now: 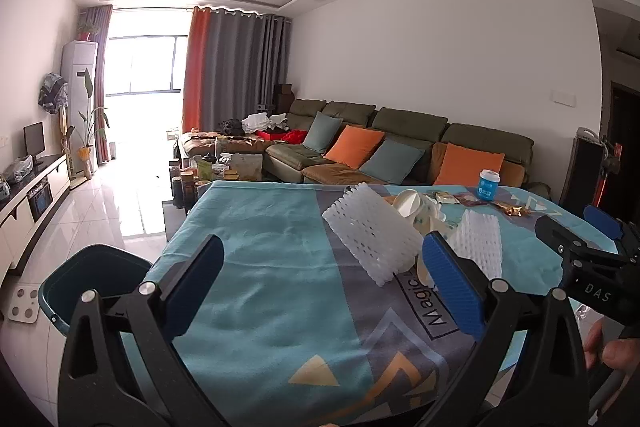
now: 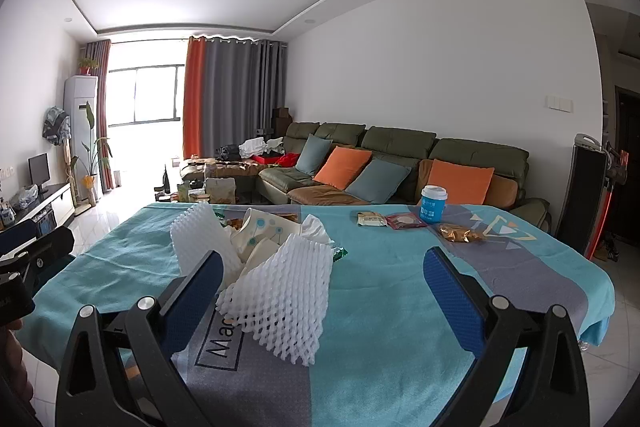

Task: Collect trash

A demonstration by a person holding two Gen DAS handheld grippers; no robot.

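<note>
Two white foam fruit nets (image 1: 372,235) (image 1: 480,243) lie on the teal tablecloth (image 1: 260,227) beside crumpled paper cups (image 1: 408,203). My left gripper (image 1: 323,243) is open just above the cloth, and the nearer net sits close to its right finger. In the right wrist view, one foam net (image 2: 284,295) lies between the fingers of my open right gripper (image 2: 324,257), untouched. The other net (image 2: 200,239) and the paper cups (image 2: 264,231) lie behind it. Snack wrappers (image 2: 406,221), a gold wrapper (image 2: 458,233) and a blue cup (image 2: 433,205) sit farther back.
A dark teal bin (image 1: 92,279) stands on the floor at the table's left edge. My right gripper (image 1: 580,227) shows at the right, with a hand below it. A sofa (image 2: 400,163) with cushions stands behind the table. A white scale (image 1: 24,303) lies on the floor.
</note>
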